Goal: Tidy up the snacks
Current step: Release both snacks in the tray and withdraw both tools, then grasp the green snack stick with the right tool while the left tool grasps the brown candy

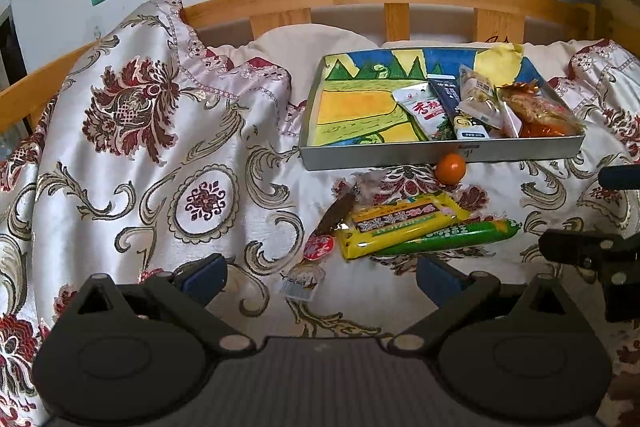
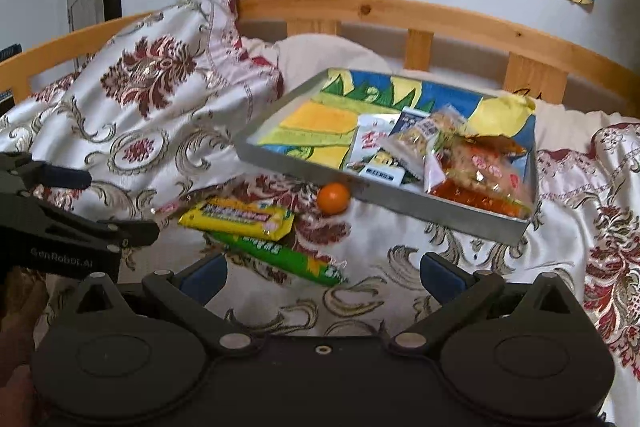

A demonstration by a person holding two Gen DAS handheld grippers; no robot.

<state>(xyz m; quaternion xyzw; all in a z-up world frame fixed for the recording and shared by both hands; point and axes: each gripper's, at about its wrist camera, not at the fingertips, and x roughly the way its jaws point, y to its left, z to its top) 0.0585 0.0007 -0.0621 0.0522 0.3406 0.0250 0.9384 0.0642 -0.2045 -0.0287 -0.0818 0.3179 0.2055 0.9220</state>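
Yellow snack bar (image 1: 402, 223) beyond hand-held gripper (image 1: 320, 277)

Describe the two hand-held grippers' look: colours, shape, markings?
Left hand-held gripper and right hand-held gripper match: matte black bodies, round pivot housings, silver pins, angled link arms, blue fingers. White "GenRobot.AI" lettering shows on the left one's side in the right wrist view.

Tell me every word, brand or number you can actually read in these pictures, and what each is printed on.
"GenRobot.AI": on the black body of the left hand-held gripper, seen from the right wrist view.
Yellow snack packet: printing is there, too blurred to read.
Green tube snack: characters too blurred to read.
White sachet in the metal tray: large red characters, not clearly legible.
Small label on the quilt: too small to read.
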